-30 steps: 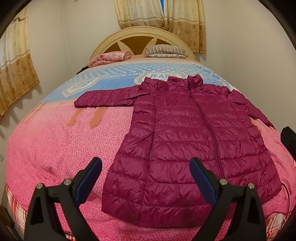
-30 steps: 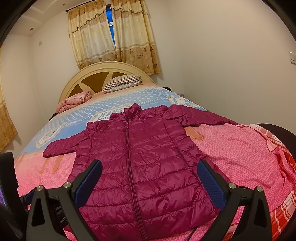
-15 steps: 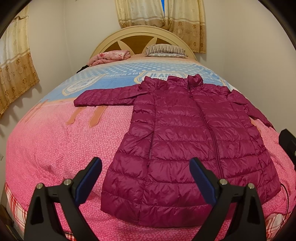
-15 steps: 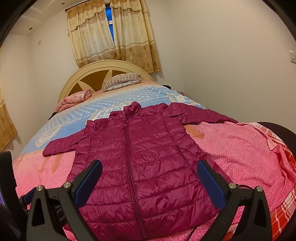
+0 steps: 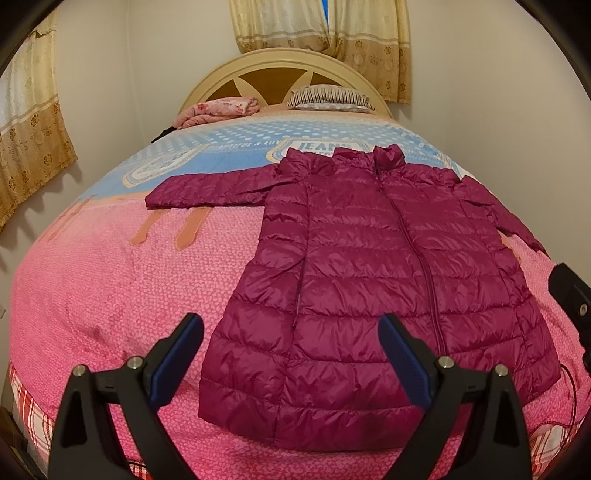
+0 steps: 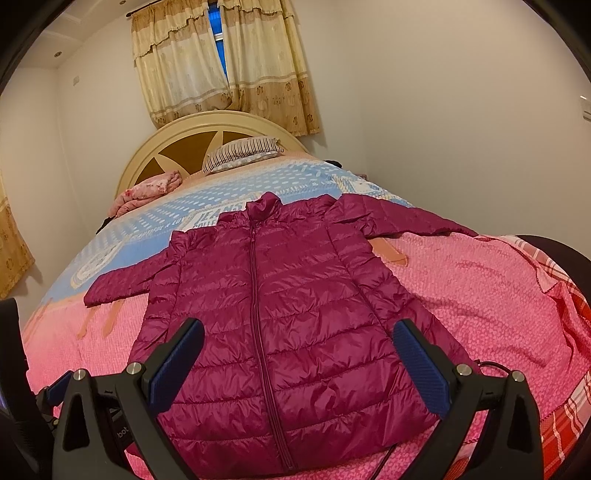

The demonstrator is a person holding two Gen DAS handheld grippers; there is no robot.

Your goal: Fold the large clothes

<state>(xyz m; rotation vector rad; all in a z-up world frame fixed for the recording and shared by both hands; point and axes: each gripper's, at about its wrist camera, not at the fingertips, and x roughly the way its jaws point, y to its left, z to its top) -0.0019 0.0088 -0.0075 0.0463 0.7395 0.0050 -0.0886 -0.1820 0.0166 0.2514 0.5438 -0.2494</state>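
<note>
Evenly lit by warm indoor light, seemingly from overhead. Soft sheen on the quilted coat (image 5: 388,266), brightest near its hem; no harsh glare. Faint shadows under the hem and beside the left curtain (image 5: 29,122). Sliver of blue daylight between the far curtains (image 6: 216,26). Strong fisheye bulge, bending bed (image 5: 110,280) and walls; black vignette in every corner. Sharp throughout, though slightly soft toward the rim.

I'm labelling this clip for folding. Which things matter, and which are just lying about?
Job: jacket, left gripper, right gripper, both open.
Lying about: striped pillow, pink blanket, curtains, cable.
</note>
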